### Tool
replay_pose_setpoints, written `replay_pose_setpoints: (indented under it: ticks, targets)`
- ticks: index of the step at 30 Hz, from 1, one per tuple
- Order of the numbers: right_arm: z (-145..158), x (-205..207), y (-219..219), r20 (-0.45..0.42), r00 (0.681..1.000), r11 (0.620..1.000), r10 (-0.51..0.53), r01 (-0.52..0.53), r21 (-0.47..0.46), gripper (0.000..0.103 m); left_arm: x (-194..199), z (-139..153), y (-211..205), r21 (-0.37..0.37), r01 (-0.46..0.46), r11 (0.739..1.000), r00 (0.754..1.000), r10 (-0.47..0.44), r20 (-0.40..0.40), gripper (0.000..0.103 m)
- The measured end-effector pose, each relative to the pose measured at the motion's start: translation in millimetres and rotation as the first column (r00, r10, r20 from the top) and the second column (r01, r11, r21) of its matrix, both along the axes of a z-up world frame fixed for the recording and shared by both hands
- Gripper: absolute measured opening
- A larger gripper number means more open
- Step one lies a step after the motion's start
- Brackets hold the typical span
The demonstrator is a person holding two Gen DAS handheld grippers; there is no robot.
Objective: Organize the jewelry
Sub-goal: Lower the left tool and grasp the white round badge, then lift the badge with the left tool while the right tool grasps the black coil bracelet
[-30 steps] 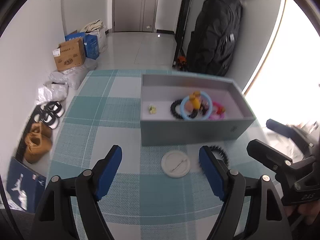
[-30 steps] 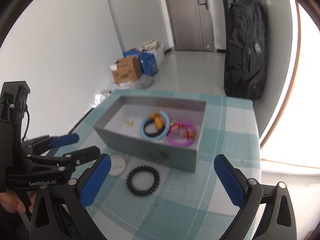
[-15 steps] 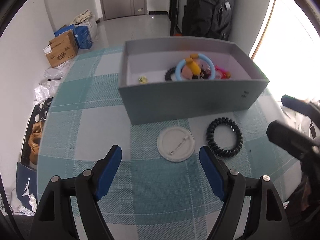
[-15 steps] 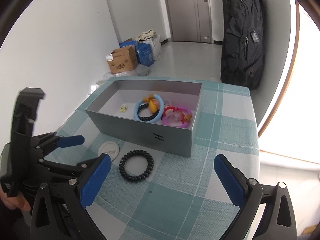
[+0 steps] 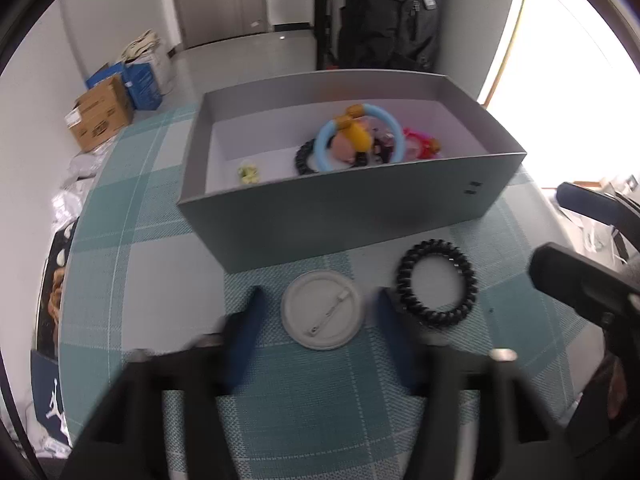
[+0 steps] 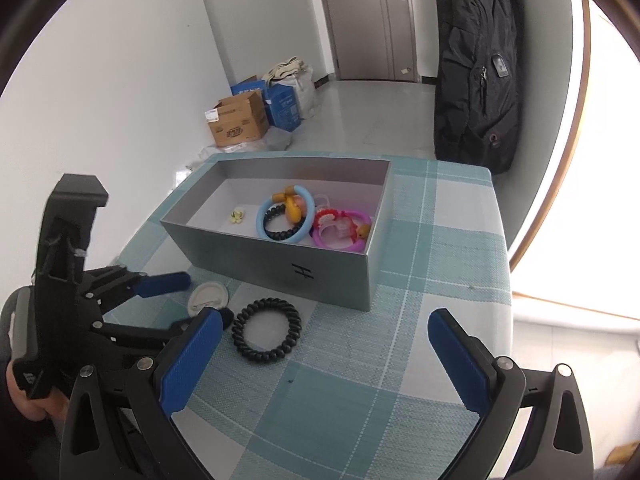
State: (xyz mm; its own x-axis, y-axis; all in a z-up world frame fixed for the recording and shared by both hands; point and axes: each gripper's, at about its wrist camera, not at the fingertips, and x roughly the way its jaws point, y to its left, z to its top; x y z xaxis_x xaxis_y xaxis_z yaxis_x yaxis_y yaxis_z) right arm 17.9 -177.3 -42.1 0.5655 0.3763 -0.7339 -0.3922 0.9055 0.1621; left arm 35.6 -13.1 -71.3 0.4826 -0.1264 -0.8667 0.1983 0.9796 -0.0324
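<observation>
My left hand-held gripper (image 5: 322, 316) is low over the checked worktop (image 5: 304, 400), jaws just been closing, white pin badge (image 5: 322, 309) between the blue pads, small gaps either side, not yet pinched. Badge lies pin side up, just in front of the grey box (image 5: 360, 216). Black coil hair tie (image 5: 436, 282) flat beside the badge, touching neither it nor the box. Box holds a blue ring (image 6: 285, 219), pink ring (image 6: 340, 232), black bead bracelet (image 6: 280, 229), small yellow piece (image 6: 237, 216). Right hand-held gripper (image 6: 324, 360) hovers near the hair tie, jaws spread wide, nothing between them
</observation>
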Motion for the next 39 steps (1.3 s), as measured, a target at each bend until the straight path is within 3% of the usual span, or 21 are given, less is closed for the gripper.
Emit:
replay_pose_setpoints:
  ticks: [3,10,16,22,32,39]
  targets:
    - [-1.1,0.8,0.5,-0.005,1.0,1.0,-0.004,0.004,-0.006,0.103,-0.1,0.3,-1.7,-0.008,0.003,1.0,1.0,-0.003,-0.007,0.037]
    - [-5.0,0.7,-0.7,-0.022,1.0,1.0,-0.015,0.014,-0.008,0.103,-3.2,11.3,9.2,-0.157,-0.027,0.987,0.999,0.022,-0.031,0.037]
    - [-11.7,1.2,-1.8,-0.046,0.999,1.0,-0.023,0.022,-0.02,0.103,-17.9,44.0,15.2,-0.218,-0.02,0.976,0.996,0.038,0.08,0.037]
    - [-16.6,0.6,4.1,-0.069,0.998,0.999,-0.013,0.011,-0.032,0.103,-25.5,65.9,33.0,-0.318,-0.059,0.946,0.981,0.113,0.155,0.037]
    - [-26.1,-5.0,31.1,-0.08,0.994,0.994,0.078,-0.083,-0.068,0.102,-8.1,62.6,73.9,-0.465,-0.15,0.872,0.969,0.222,0.104,0.037]
    - [-28.9,-8.4,56.1,-0.008,0.994,0.98,0.106,-0.106,-0.171,0.091,-10.0,61.9,83.2,-0.48,-0.161,0.862,0.967,0.235,0.098,0.037]
